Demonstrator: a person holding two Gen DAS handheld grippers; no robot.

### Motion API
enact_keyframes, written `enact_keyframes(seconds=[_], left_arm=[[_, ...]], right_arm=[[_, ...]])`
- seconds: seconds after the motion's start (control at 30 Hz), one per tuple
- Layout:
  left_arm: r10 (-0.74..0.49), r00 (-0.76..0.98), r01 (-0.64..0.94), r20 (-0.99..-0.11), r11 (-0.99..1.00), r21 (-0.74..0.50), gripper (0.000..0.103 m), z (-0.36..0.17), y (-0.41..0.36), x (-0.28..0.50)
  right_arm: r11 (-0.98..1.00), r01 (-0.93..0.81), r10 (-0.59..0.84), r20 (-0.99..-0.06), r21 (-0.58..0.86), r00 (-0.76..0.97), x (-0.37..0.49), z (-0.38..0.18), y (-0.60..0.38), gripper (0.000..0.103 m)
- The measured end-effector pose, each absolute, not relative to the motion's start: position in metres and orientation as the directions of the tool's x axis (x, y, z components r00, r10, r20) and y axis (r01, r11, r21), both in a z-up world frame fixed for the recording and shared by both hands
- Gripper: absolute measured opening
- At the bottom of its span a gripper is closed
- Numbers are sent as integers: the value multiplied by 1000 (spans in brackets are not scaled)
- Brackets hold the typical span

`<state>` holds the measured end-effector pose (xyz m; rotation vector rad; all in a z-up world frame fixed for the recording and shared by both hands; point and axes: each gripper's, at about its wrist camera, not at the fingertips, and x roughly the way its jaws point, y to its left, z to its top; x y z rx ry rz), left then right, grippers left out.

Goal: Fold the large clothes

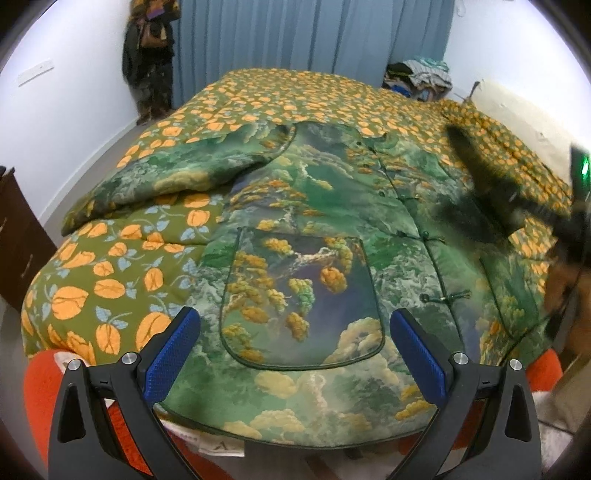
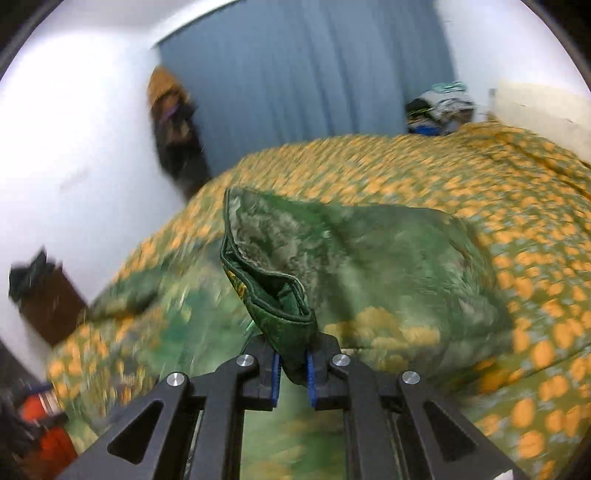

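A large green padded jacket (image 1: 317, 229) with a landscape print lies front up on the bed, buttons down its middle and a patch pocket (image 1: 299, 302) near me. Its left sleeve (image 1: 177, 177) lies folded out to the left. My left gripper (image 1: 295, 336) is open and empty above the jacket's hem, its blue pads either side of the pocket. My right gripper (image 2: 291, 369) is shut on the cuff of the right sleeve (image 2: 280, 302) and holds it lifted over the jacket. In the left wrist view it shows as a dark blur (image 1: 491, 195) at the right.
The bed is covered by a green quilt with orange fruit print (image 1: 110, 280). A pile of clothes (image 1: 421, 79) sits at the far corner. Blue curtain (image 1: 314, 33) behind, dark clothes hanging at the far left (image 1: 151, 59), brown cabinet (image 1: 18, 240) left, orange item (image 1: 40, 391) at the near edge.
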<state>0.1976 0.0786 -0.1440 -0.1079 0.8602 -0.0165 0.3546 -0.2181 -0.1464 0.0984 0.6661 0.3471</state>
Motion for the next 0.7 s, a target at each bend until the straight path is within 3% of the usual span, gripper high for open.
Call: enact_keyframes(seconds=[0.17, 0.2, 0.23, 0.3, 0.43, 0.63, 0.67, 0.7], left_arm=[[-76, 633, -20, -770, 993, -115, 102, -148, 77, 204], [-82, 630, -13, -772, 993, -116, 102, -148, 76, 205], [-88, 627, -8, -774, 993, -119, 102, -148, 74, 206], [-113, 617, 11, -778, 991, -135, 102, -147, 71, 212], [-203, 595, 67, -778, 977, -203, 102, -139, 62, 228], [-564, 370, 278, -738, 826, -491, 101, -143, 7, 299], [-571, 344, 289, -746, 820, -494, 99, -149, -4, 308], [-564, 314, 294, -763, 822, -487, 88, -160, -18, 323]], right_arm=[[924, -333, 367, -673, 187, 642, 341, -197, -180, 17], [921, -336, 372, -690, 194, 621, 339, -203, -179, 27], [908, -355, 400, -711, 223, 578, 334, -213, -177, 48], [886, -393, 441, -708, 246, 552, 320, -214, -176, 69], [867, -453, 456, -692, 206, 559, 290, -201, -187, 69], [884, -402, 452, -651, 238, 610, 257, -184, -221, 70], [886, -390, 453, -645, 251, 615, 255, -181, -225, 70], [887, -378, 456, -638, 266, 621, 253, -179, -228, 70]])
